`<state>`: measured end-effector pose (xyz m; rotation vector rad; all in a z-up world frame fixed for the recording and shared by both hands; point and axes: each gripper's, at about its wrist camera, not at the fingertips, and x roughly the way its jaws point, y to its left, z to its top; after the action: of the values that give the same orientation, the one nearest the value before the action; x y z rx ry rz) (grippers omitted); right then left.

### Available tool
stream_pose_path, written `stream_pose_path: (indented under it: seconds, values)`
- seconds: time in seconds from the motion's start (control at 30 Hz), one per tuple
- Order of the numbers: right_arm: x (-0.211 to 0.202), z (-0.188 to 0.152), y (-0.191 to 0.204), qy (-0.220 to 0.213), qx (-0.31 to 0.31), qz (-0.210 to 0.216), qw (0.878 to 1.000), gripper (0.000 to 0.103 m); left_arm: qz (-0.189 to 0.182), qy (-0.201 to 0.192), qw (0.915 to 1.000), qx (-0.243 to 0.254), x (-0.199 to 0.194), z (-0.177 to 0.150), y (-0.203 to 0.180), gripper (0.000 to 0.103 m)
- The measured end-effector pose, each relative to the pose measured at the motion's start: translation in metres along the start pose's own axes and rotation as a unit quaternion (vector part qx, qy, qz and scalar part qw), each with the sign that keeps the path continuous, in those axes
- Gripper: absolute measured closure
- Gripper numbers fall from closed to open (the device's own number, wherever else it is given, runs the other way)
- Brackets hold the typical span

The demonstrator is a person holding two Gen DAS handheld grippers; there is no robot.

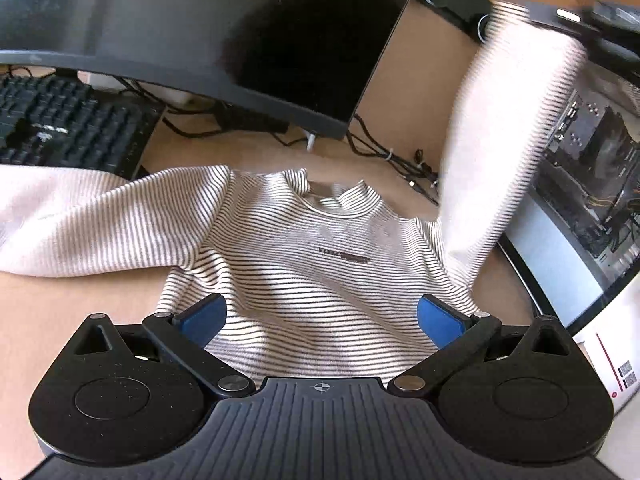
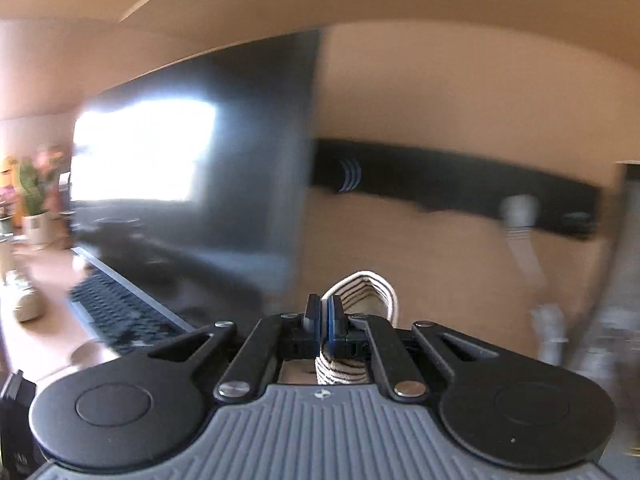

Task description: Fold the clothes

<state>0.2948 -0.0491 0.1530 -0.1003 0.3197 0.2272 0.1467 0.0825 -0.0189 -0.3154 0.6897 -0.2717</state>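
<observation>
1 sleeve point(image 1: 500, 132) of the striped sweater point(image 1: 304, 264) on the desk point(image 1: 52, 312) hangs pinched in the right gripper point(image 2: 324, 320); lay it straight across the chest; left gripper point(image 1: 320, 320) hovers open.

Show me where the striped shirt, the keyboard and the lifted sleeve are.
striped shirt point(image 1: 320, 264): left wrist view, chest panel near the small printed logo.
keyboard point(image 1: 68, 124): left wrist view, middle of the black keys.
lifted sleeve point(image 1: 500, 128): left wrist view, mid-length of the raised, blurred sleeve.
</observation>
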Motion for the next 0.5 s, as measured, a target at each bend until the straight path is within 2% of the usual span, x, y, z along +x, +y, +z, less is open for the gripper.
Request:
stream_pose_path:
  seconds: [0.1, 0.3, 0.4, 0.5]
  values:
    - [0.032, 0.000, 0.025, 0.014, -0.008, 0.040, 0.999, 0.100, 0.010, -0.008, 0.9999, 0.007, -0.014, -0.001, 0.001, 0.000]
    - [0.073, -0.002, 0.045, 0.025, 0.009, 0.071, 0.997, 0.098, 0.035, -0.003, 0.9994, -0.003, -0.029, -0.008, 0.014, 0.000]
    - [0.076, -0.007, 0.043, 0.023, 0.024, 0.074, 0.997, 0.090, 0.043, 0.000, 0.9990, -0.011, -0.029, -0.009, 0.019, 0.000]
    - [0.068, -0.028, 0.028, 0.032, 0.041, 0.053, 0.997, 0.079, 0.038, -0.006, 0.9992, -0.012, -0.025, -0.004, 0.019, 0.000]
